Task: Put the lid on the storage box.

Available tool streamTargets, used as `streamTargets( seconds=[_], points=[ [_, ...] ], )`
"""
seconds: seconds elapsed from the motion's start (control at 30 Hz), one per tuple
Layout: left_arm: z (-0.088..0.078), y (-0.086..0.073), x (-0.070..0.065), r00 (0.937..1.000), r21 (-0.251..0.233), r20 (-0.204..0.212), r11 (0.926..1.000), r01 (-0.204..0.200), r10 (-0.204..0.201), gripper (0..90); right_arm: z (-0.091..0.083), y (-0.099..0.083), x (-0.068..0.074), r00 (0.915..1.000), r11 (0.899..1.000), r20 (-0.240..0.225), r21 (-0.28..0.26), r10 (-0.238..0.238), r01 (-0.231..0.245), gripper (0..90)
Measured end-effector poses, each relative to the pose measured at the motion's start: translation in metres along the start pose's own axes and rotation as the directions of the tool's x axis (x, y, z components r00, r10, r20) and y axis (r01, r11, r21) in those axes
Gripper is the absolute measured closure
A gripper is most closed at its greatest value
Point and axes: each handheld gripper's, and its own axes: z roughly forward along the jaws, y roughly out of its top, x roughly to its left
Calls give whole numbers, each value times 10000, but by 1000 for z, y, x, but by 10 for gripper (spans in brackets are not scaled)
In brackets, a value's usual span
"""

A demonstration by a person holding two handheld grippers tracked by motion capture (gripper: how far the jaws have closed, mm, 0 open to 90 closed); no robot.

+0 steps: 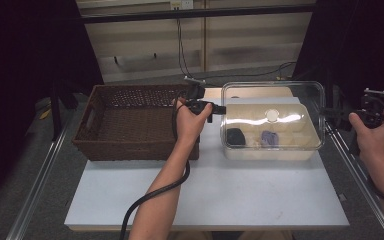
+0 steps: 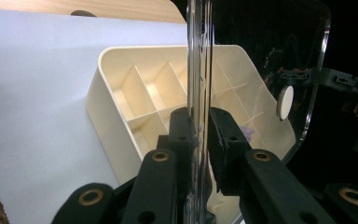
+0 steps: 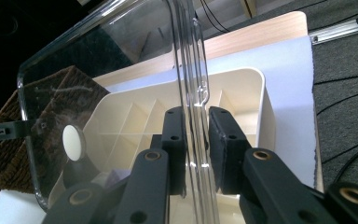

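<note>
Two dim items (image 1: 252, 137) under clear lid (image 1: 280, 92)

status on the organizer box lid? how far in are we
Done: the clear lid is off the cream divided box, raised above it. In hand: left gripper and right gripper each clamp an opposite lid edge. Left: the lid isn't set down yet; the dark and purple items sit inside, the wicker basket alongside.
</note>
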Motion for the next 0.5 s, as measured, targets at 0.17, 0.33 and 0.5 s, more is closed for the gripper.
streamTargets(
  seconds=[0.17,0.33,0.5],
  points=[
    [2,1,1,10000,44,36,10000,78,-78,798,3,1,-2,10000,9999,31,101,79,-79,778],
    [3,-1,4,9999,86,7,9999,110,-111,798,6,-2,-4,9999,9997,74,162,155,-156,778],
    [4,-1,4,9999,104,-41,9998,146,-146,796,8,-2,-4,9998,9998,144,144,157,-159,776]
  ],
)
